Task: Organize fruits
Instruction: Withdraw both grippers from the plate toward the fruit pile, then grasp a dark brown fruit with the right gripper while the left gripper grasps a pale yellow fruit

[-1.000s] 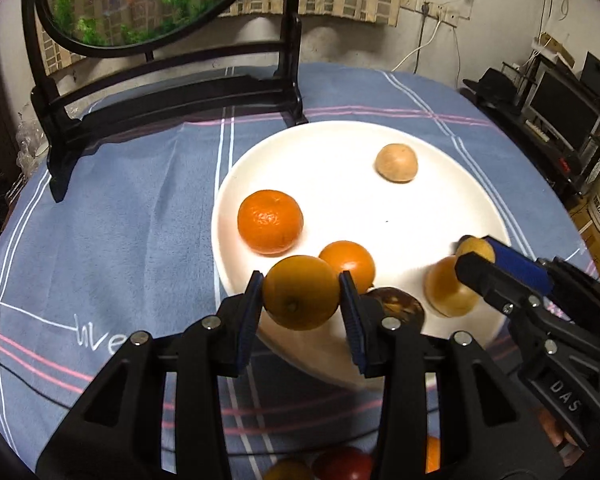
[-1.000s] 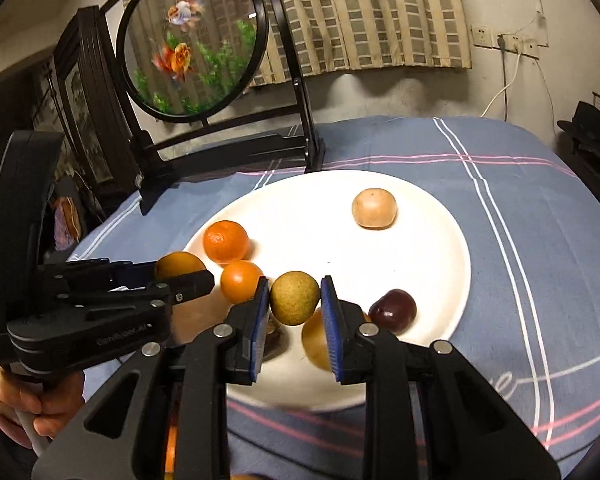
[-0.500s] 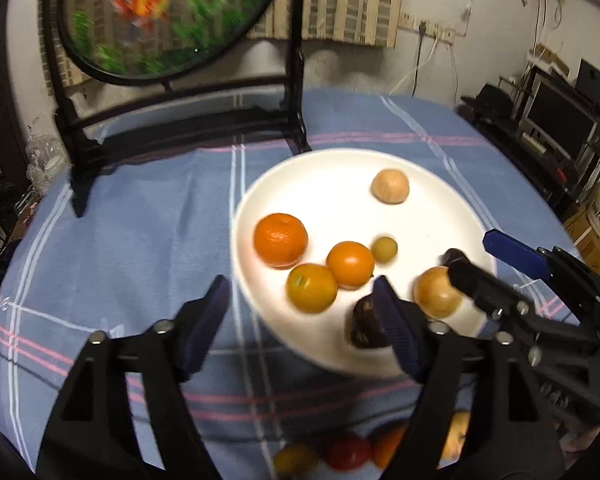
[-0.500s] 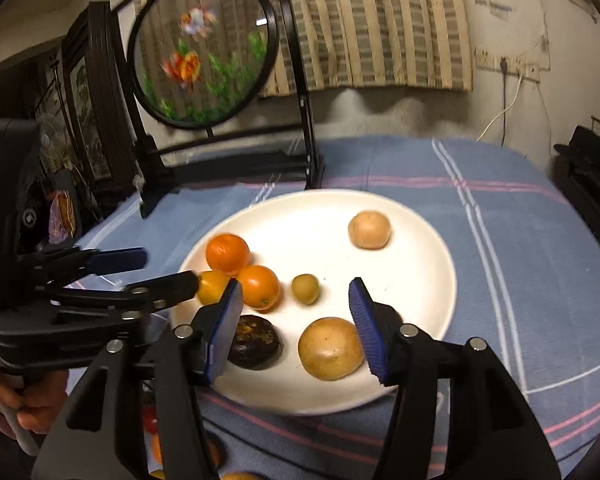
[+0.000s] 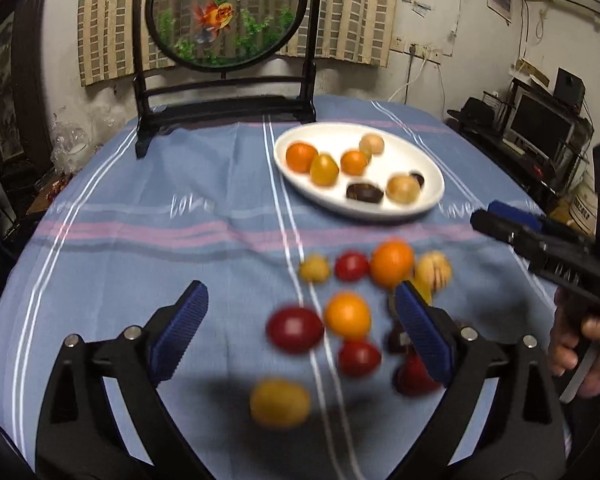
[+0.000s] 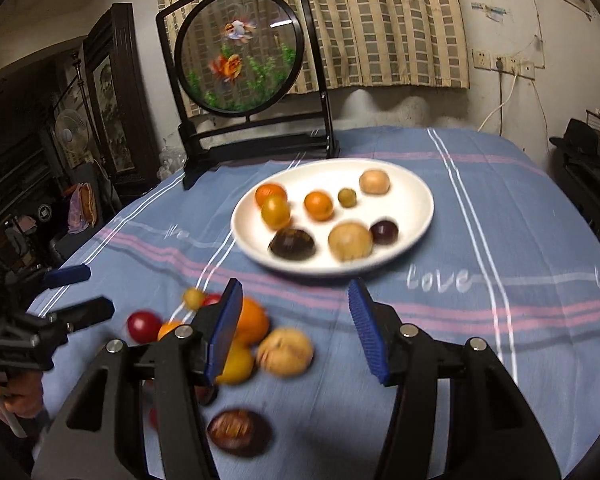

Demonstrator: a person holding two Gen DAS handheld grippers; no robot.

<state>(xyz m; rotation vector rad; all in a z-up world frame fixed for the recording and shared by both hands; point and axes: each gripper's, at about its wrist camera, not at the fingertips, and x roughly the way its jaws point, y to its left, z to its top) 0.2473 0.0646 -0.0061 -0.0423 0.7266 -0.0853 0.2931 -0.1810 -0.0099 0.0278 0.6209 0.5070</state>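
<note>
A white plate (image 5: 428, 204) (image 6: 416, 220) on the blue tablecloth holds several fruits: oranges, a yellow-orange fruit (image 5: 324, 169) (image 6: 276, 212), a small green one (image 6: 347, 197), tan and dark ones. Several loose fruits lie on the cloth in front of the plate, among them an orange (image 5: 347, 315), a red one (image 5: 294, 329) and a tan one (image 6: 286, 352). My left gripper (image 5: 300, 322) is open and empty above the loose fruits. My right gripper (image 6: 296, 330) is open and empty, pulled back from the plate; it also shows at the right of the left wrist view (image 5: 500, 220).
A black stand with a round goldfish picture (image 5: 224, 12) (image 6: 240, 50) stands at the back of the table. The table edge falls off at right toward shelves and a monitor (image 5: 540, 128). A dark fruit (image 6: 238, 432) lies near the front edge.
Both grippers let go of their fruits onto the plate, opened wide and drew back and up. The loose fruits in front of the plate have come into view.
</note>
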